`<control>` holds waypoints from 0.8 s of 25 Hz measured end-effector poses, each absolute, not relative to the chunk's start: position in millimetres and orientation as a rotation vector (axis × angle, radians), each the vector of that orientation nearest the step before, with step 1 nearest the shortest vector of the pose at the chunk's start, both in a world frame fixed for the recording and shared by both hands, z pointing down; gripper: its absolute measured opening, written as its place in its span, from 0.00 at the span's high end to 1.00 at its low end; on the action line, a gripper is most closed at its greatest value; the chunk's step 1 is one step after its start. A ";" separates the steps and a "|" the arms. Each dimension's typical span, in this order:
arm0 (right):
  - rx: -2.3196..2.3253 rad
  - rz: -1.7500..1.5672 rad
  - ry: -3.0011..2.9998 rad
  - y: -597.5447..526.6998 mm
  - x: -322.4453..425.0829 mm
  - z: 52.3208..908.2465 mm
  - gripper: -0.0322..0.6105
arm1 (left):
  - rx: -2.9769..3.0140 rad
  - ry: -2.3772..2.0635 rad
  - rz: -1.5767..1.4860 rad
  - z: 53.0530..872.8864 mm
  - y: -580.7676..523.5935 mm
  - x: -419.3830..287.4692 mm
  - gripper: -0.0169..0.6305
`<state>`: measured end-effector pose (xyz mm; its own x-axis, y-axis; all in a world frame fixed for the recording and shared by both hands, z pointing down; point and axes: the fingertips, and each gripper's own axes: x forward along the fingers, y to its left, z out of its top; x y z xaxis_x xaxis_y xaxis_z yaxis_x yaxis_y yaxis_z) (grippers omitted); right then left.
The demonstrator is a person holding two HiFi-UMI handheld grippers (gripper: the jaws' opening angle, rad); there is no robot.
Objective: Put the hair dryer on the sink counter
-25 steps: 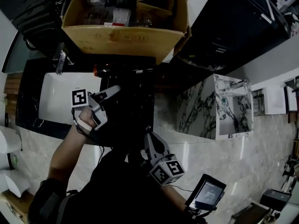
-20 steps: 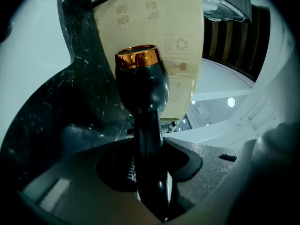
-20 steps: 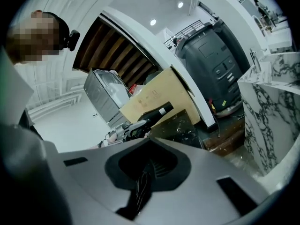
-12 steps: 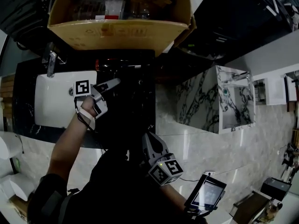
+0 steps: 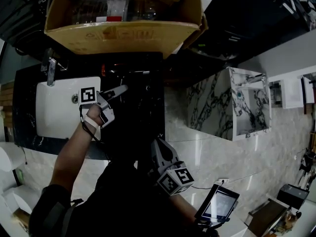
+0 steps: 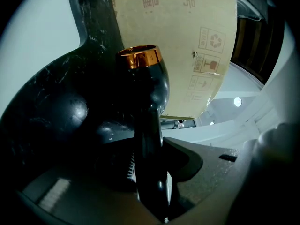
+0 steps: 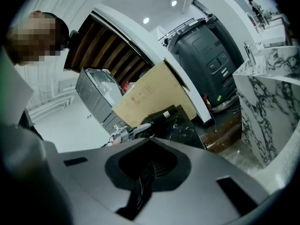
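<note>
The hair dryer (image 6: 149, 102) is black with a copper ring (image 6: 139, 56) at its nozzle. My left gripper (image 6: 150, 172) is shut on its handle, with the nozzle pointing away. In the head view my left gripper (image 5: 118, 91) hangs at the right rim of the white sink basin (image 5: 54, 107), over the black sink counter (image 5: 145, 112). There the dryer's dark body blends into the counter. My right gripper (image 5: 157, 145) sits low by my body at the counter's near edge. Its jaws (image 7: 145, 172) stand together with nothing between them.
A large cardboard box (image 5: 123, 33) overhangs the back of the counter. A chrome faucet (image 5: 51, 68) stands behind the basin. A marble-patterned open cabinet (image 5: 232, 107) stands to the right on the tiled floor. A small screen (image 5: 219, 204) sits at lower right.
My left gripper with the hair dryer has shifted slightly right, from over the basin's edge toward the black counter. The right gripper has stayed put.
</note>
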<state>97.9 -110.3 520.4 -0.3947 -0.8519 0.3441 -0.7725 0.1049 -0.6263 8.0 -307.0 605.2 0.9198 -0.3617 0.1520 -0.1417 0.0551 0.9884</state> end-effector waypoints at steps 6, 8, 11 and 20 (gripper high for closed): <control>-1.644 -1.156 2.276 -118.0 92.2 516.8 0.96 | 1.546 -0.439 -0.142 611.0 -302.9 7.6 0.74; -1.642 -1.152 2.279 -119.2 92.0 514.4 0.96 | 1.575 -0.453 -0.117 616.7 -302.1 4.4 0.71; -1.641 -1.146 2.282 -120.2 92.2 511.2 0.96 | 1.577 -0.485 -0.103 618.8 -299.6 -2.6 0.65; -1.632 -1.124 2.290 -120.2 90.4 505.4 0.96 | 1.540 -0.536 -0.184 607.7 -284.3 -32.6 0.63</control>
